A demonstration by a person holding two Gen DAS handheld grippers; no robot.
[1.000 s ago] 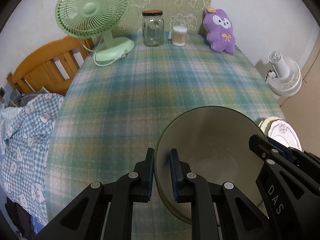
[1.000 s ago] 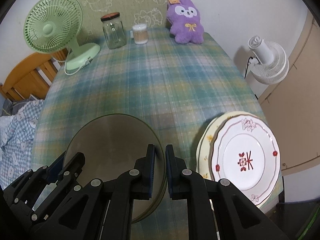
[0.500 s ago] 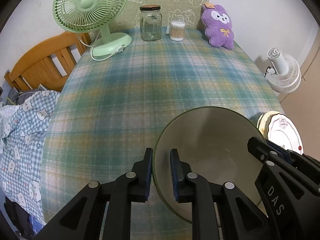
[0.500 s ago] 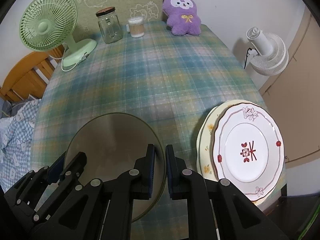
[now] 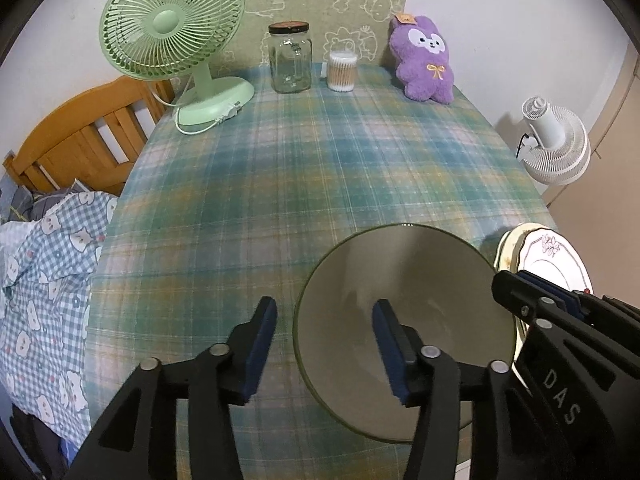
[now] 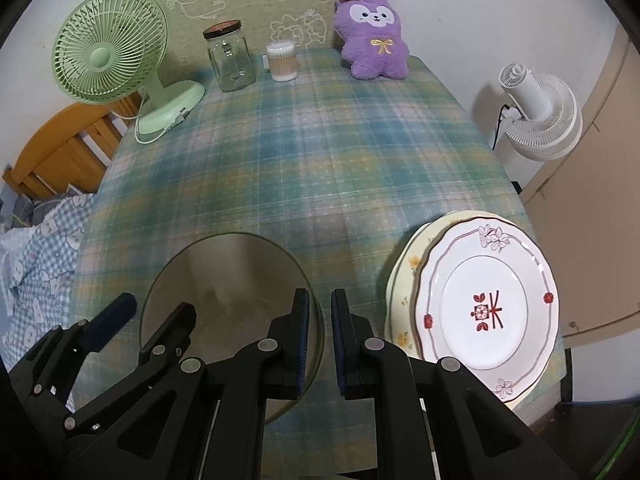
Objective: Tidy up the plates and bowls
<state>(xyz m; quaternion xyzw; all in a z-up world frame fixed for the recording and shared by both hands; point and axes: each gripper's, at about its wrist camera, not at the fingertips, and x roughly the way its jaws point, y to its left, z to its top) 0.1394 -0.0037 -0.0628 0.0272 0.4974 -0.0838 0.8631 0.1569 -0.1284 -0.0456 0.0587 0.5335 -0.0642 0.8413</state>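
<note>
Now left gripper [image 5: 324, 344] fingers have just spread, straddling untouched rim of round grey-green glazed bowl [image 5: 404, 320] resting on plaid tabletop [image 5: 320, 168]; right gripper [image 6: 320, 336] clamps opposite rim. Release likely halfway done.

both wrist cameras are looking steeply down along their fingers, close over the plaid table [image 5: 280, 184], sharing the bowl [image 5: 404, 280] [image 6: 224, 268] at lower frame.
</note>
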